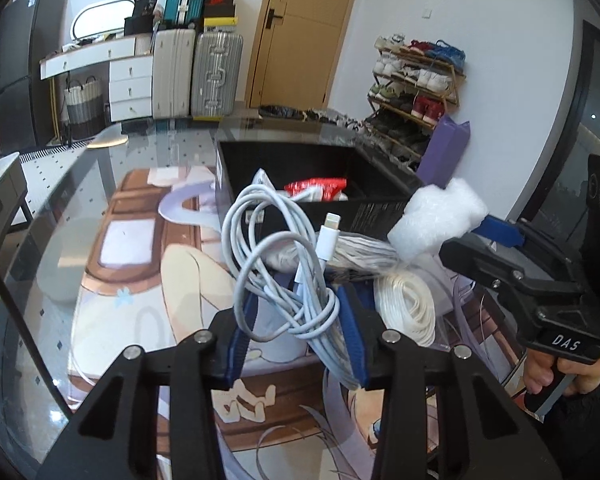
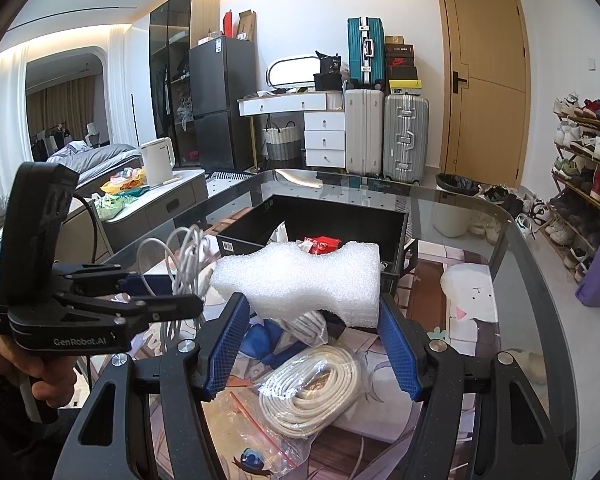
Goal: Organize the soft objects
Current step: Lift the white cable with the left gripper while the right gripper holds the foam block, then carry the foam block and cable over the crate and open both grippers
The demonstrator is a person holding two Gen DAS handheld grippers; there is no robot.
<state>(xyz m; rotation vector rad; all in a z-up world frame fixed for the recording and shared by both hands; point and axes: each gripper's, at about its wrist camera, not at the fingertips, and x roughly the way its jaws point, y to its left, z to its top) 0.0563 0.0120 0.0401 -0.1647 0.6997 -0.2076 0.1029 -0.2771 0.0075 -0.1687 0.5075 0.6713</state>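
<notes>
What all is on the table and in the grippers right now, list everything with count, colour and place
charging cable: one, white, coiled, lifted between the left pads
foam block: one, white, clamped between the right pads
black box: one, open, far side of table
red packet: one, inside the box
bagged cord: one, cream, in clear zip bag on the table
glass table: one, printed mat beneath
left gripper: black, blue pads, shut on cable
right gripper: black, blue pads, shut on foam
hand: on left gripper handle
</notes>
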